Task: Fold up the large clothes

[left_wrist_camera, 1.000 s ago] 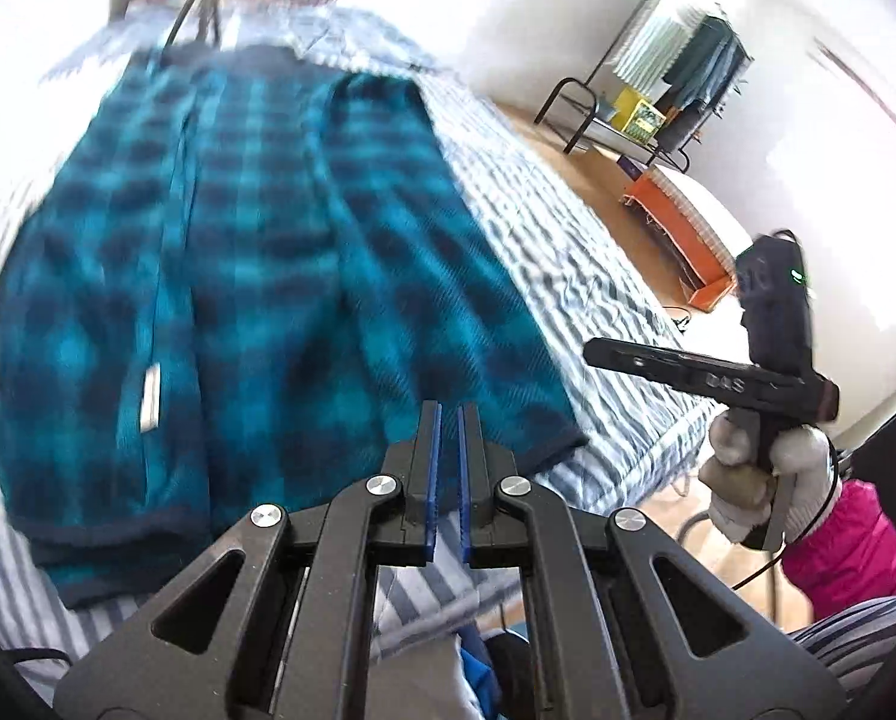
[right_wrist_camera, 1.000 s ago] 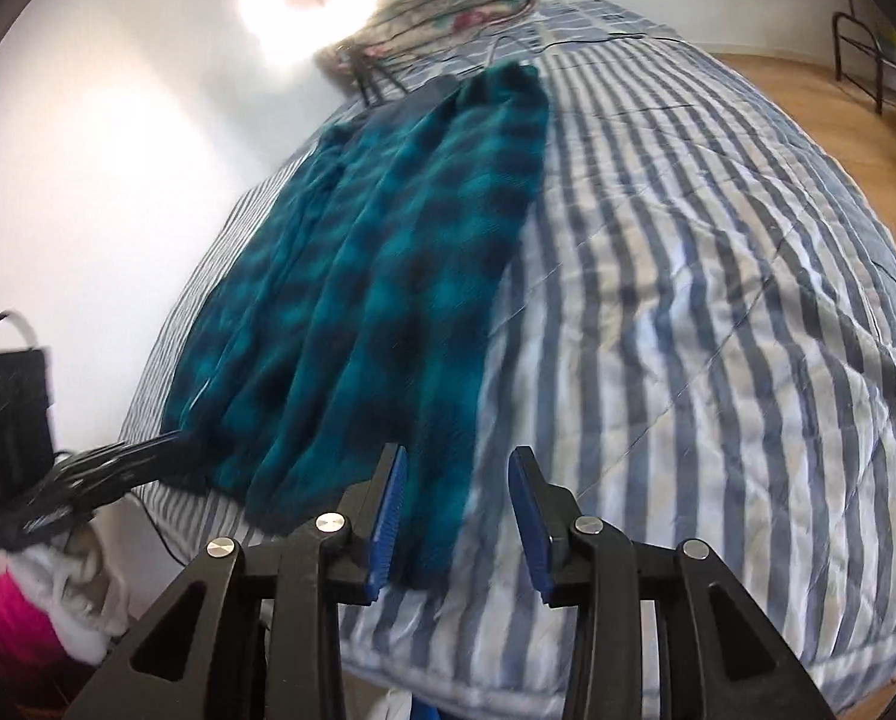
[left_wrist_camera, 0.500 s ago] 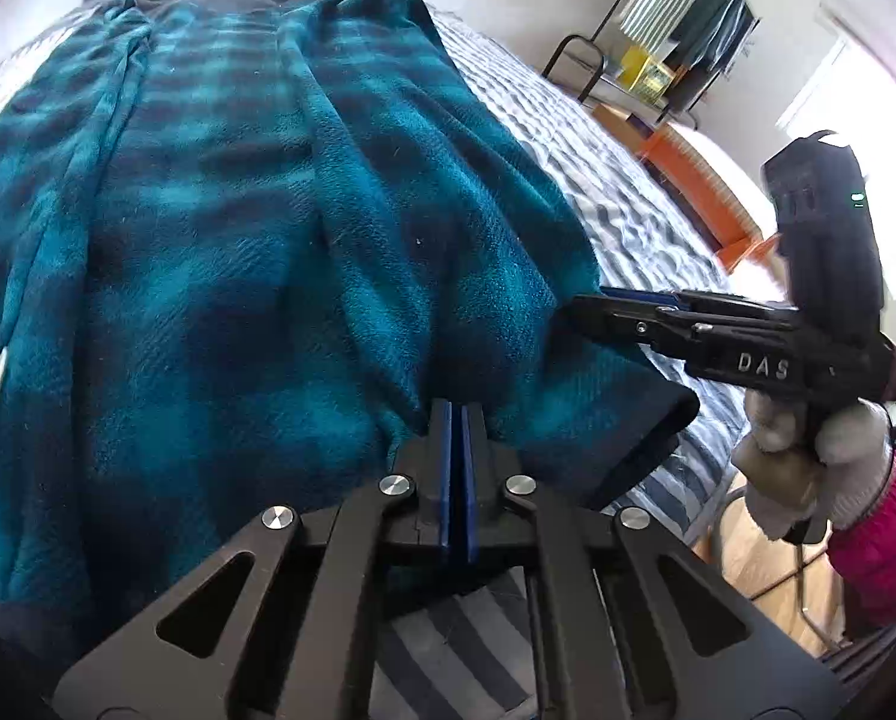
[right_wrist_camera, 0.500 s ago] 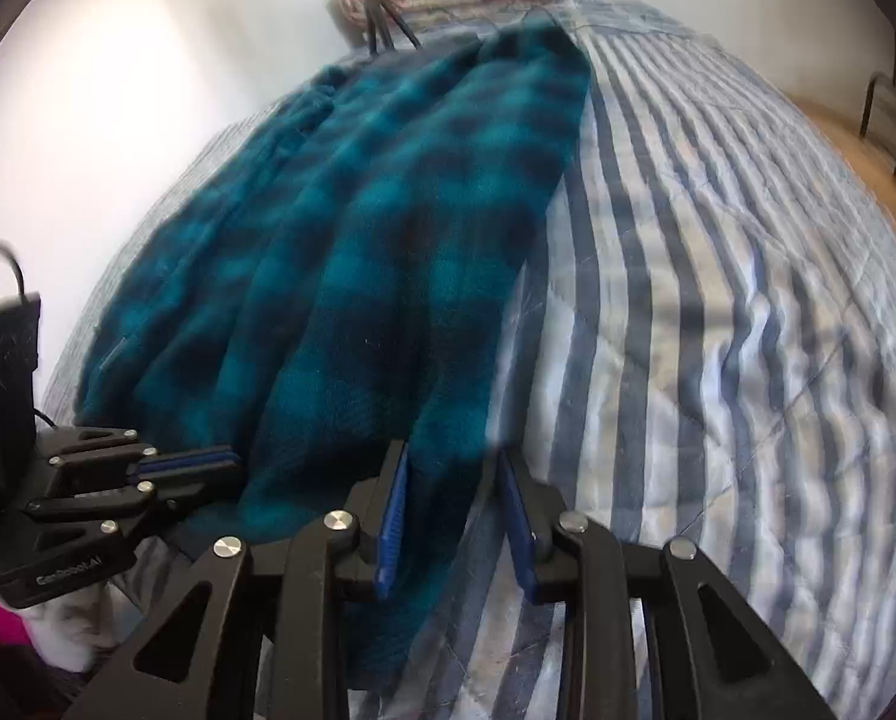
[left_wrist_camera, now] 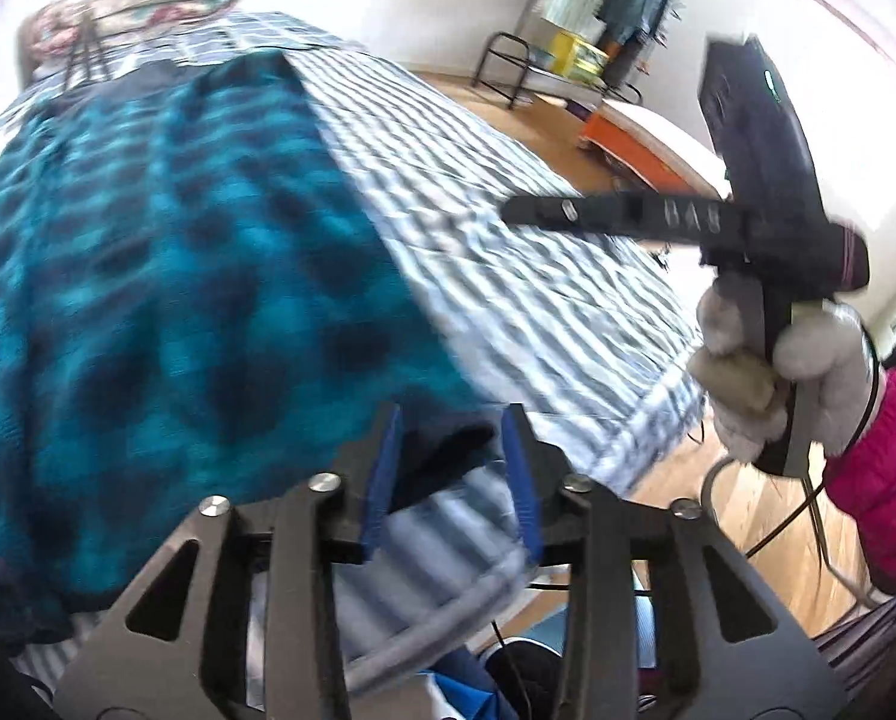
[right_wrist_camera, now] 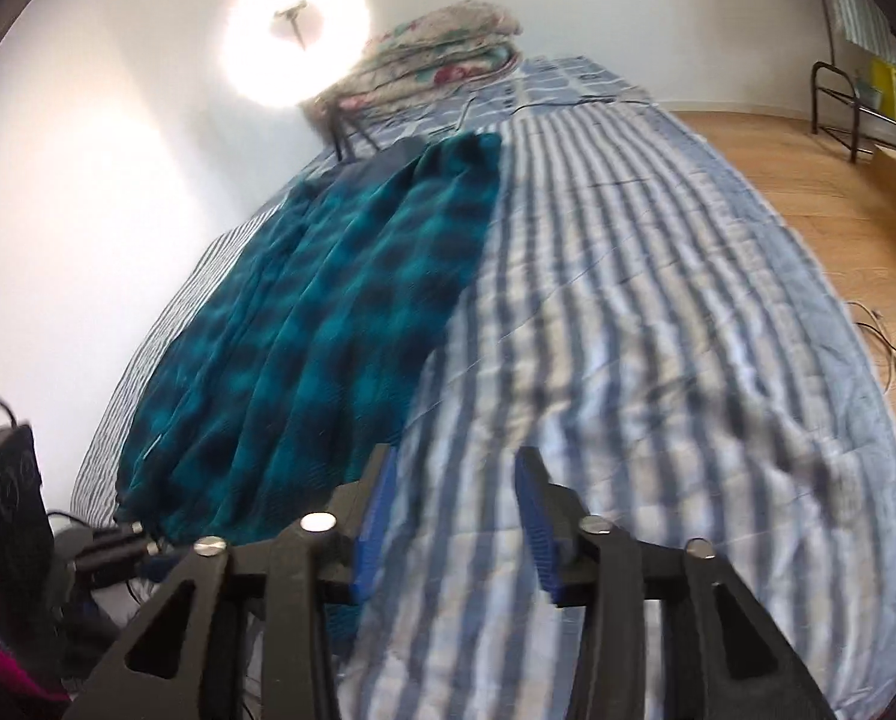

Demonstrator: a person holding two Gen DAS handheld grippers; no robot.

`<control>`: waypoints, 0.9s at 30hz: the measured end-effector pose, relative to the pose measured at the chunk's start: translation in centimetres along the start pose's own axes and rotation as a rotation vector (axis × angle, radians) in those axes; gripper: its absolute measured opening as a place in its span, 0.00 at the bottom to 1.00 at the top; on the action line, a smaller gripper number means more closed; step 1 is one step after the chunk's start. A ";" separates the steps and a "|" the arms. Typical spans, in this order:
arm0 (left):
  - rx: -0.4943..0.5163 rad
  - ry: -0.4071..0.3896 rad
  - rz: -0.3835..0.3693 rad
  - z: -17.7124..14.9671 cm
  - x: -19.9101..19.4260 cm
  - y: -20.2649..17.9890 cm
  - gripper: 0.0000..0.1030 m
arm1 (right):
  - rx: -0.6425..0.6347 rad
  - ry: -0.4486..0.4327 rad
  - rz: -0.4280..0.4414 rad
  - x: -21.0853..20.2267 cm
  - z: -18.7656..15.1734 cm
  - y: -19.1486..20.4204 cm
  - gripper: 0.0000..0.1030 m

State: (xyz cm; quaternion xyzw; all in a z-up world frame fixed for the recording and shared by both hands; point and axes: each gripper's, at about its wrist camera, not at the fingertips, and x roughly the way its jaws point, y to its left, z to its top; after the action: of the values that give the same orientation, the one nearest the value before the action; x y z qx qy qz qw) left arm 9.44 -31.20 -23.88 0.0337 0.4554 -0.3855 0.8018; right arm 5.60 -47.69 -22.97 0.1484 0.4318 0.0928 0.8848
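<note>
A large teal and dark blue plaid garment [left_wrist_camera: 165,276] lies lengthwise on the left side of a blue-and-white striped bed [left_wrist_camera: 508,192]; it also shows in the right wrist view [right_wrist_camera: 327,324]. My left gripper [left_wrist_camera: 451,450] is open, its jaws on either side of the garment's near right corner at the bed's foot edge. My right gripper [right_wrist_camera: 457,495] is open and empty, above the striped cover just right of the garment's near edge. In the left wrist view the right gripper [left_wrist_camera: 568,213] hangs in the air over the bed's right part.
A folded floral quilt [right_wrist_camera: 441,54] and a tripod stand at the bed's far end. A ring light [right_wrist_camera: 294,39] glows on the white wall. A clothes rack [left_wrist_camera: 604,18], an orange-sided mattress [left_wrist_camera: 640,132] and wooden floor lie right of the bed. Cables trail on the floor [right_wrist_camera: 892,336].
My left gripper was shut at the garment's near hem and has opened. My right gripper has opened wider and lifted away from the garment's corner to the right. The garment lies flat.
</note>
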 end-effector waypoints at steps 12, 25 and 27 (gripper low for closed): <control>0.087 0.142 0.164 -0.3 5.2 -2.2 0.48 | 0.040 -0.007 0.006 -2.4 3.5 -3.3 0.51; -0.039 0.036 0.084 -0.1 2.1 1.1 0.10 | 0.194 0.015 0.177 3.3 8.7 -4.7 0.59; -0.083 0.004 0.059 0.1 0.9 1.7 0.09 | 0.218 0.028 0.210 5.3 9.4 -4.5 0.59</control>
State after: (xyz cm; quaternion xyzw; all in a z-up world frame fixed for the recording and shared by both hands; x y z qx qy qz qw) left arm 10.94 -30.59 -25.01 0.0147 0.4713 -0.3425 0.8127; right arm 16.44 -52.06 -22.96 0.2865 0.4337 0.1397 0.8428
